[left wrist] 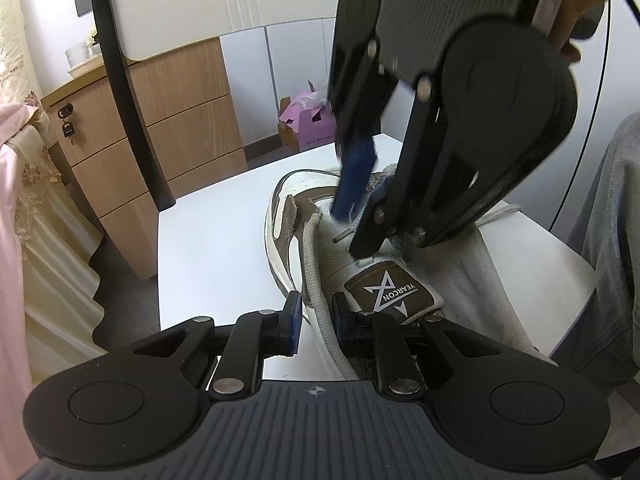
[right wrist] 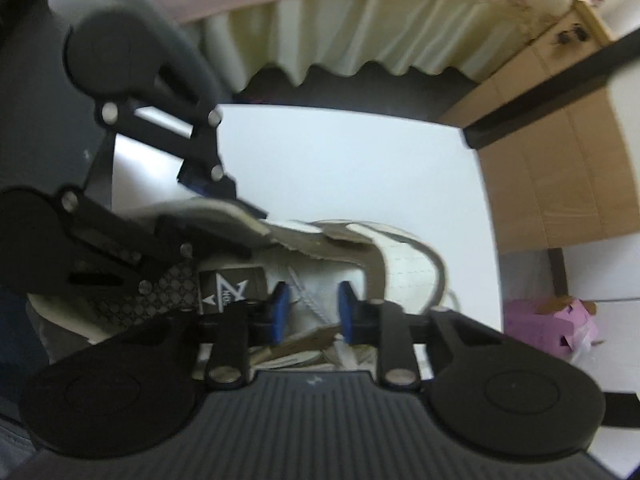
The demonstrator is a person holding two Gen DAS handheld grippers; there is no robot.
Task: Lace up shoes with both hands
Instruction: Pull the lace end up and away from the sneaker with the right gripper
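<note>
A white and brown sneaker (left wrist: 298, 184) lies on the white table, toe pointing away, its brown tongue label (left wrist: 394, 292) facing up. My left gripper (left wrist: 317, 320) is shut on the shoe's pale eyelet flap (left wrist: 316, 264) at its left edge. In the right wrist view the same gripper (right wrist: 224, 212) pinches that flap from the upper left. My right gripper (left wrist: 352, 232) comes down steeply over the tongue, held by a hand (left wrist: 576, 12). Its blue pads (right wrist: 280, 308) stand apart, open, with a thin white lace (right wrist: 306, 298) running between them, unpressed, over the sneaker (right wrist: 404, 264).
The white table (left wrist: 208, 248) ends close to the shoe on the left and far sides. A wooden drawer cabinet (left wrist: 180, 120) and a black curved pole (left wrist: 132, 100) stand beyond it. A pink box (left wrist: 308, 124) sits on the floor. A grey sleeve (left wrist: 612, 240) is at right.
</note>
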